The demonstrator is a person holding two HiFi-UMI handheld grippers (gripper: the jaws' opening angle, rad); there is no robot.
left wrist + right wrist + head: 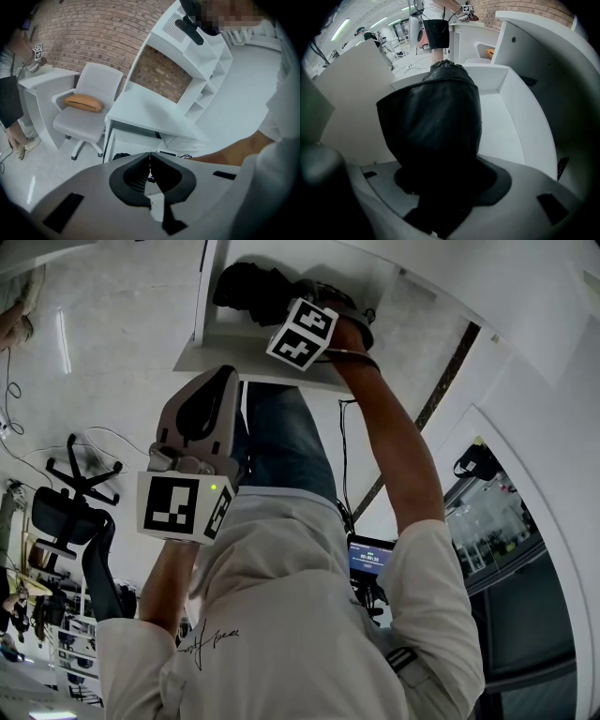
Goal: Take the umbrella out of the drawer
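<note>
A black folded umbrella (pixel 436 117) fills the middle of the right gripper view, its far end over the open white drawer (pixel 506 117). My right gripper (pixel 440 187) is shut on the umbrella. In the head view the right gripper (pixel 281 306) reaches into the drawer (pixel 220 348) at the top, with the dark umbrella (pixel 246 292) at its jaws. My left gripper (pixel 202 409) hangs below the drawer, apart from it. In the left gripper view the left gripper (pixel 150 164) has its jaws closed together with nothing between them.
A white desk (pixel 150 115) with a shelf unit (pixel 197 51) stands before a brick wall. A grey office chair (pixel 84 112) carries an orange cushion (pixel 83 102). A black chair (pixel 80 512) stands at the left. Another person (pixel 436 28) stands far behind the drawer.
</note>
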